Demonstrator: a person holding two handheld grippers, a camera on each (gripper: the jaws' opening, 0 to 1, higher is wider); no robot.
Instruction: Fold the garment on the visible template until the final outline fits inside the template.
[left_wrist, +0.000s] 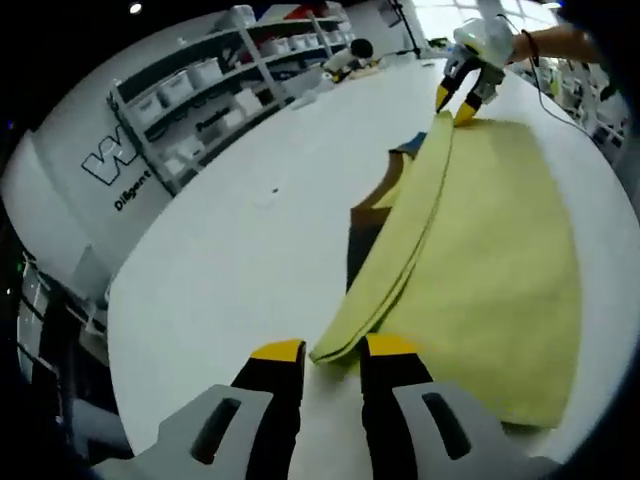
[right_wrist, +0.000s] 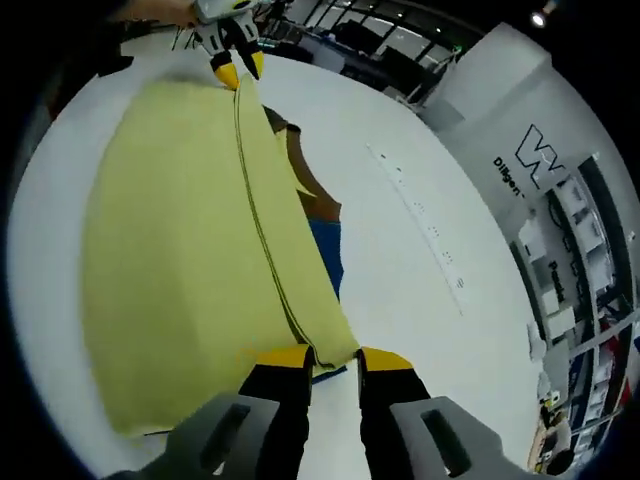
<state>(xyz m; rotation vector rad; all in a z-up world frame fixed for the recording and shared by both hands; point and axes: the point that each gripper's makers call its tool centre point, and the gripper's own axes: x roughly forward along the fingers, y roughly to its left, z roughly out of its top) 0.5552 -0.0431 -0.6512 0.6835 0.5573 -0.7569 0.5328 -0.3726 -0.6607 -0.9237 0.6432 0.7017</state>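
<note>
left gripper (left_wrist: 334, 352), low centre of the left gripper view: my yellow-tipped jaws stand a little apart, and the near end of the folded edge of the yellow garment (left_wrist: 480, 270) sits in the gap between them. cannot tell whether the pads actually pinch the cloth.

right gripper (right_wrist: 334, 358), low centre of the right gripper view: same picture, jaws a little apart, the near corner of the fold lying between the tips. again cannot tell if it is clamped.

each gripper also appears in the other's view, small, at the far end of the fold: the right one at the upper right of the left gripper view, with a hand (left_wrist: 560, 40) behind it; the left one at the top, left of centre, in the right gripper view. both far tips are at the fold edge.

garment lies flat on the white table (left_wrist: 240, 230), doubled over, the fold running as a long line between the two grippers. in the right gripper view it fills the left half. a dark brown and blue template (right_wrist: 325, 235) shows from under the fold side, just beside the edge.

upper left of the left gripper view: shelving (left_wrist: 215, 90) with white bins, and a white wall with dark lettering.
</note>
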